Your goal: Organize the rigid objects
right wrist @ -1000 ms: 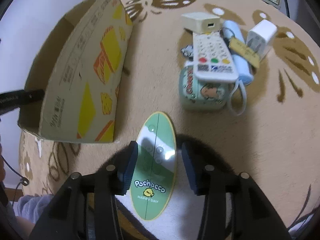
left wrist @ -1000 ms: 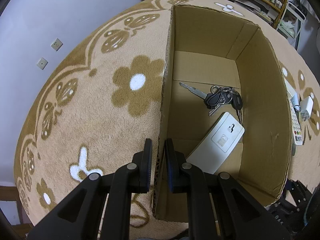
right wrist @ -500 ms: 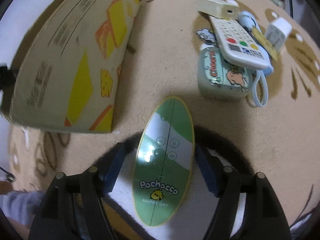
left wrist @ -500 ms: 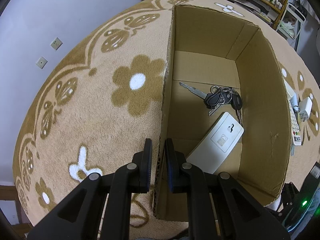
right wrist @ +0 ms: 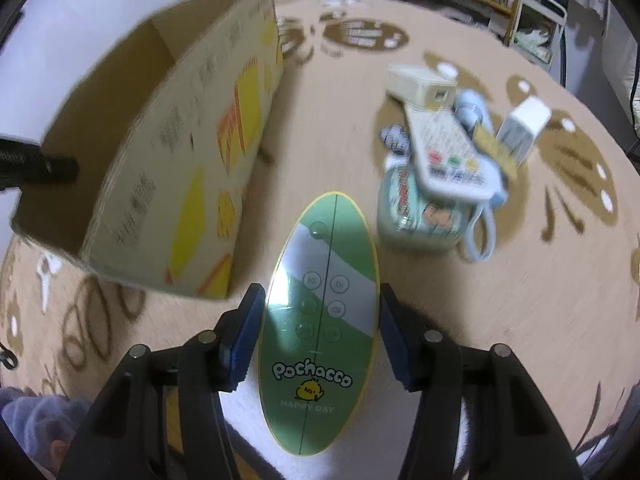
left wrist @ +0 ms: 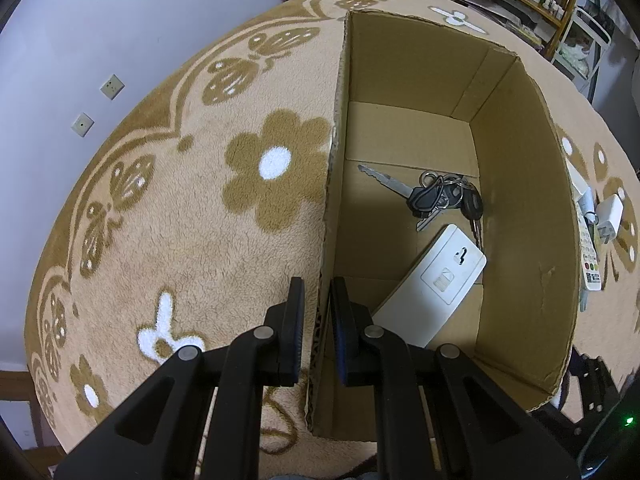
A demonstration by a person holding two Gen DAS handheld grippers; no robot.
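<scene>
With my left gripper (left wrist: 317,312) clamped on the box (left wrist: 516,184) wall, my right gripper (right wrist: 320,336) has just closed in on the green oval (right wrist: 322,304) at six o'clock, whose slick edges I judge could slip between the pads.

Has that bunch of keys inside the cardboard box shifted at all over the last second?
No. The keys lie in the same spot on the floor of the cardboard box, just beyond the white remote, as before.
</scene>
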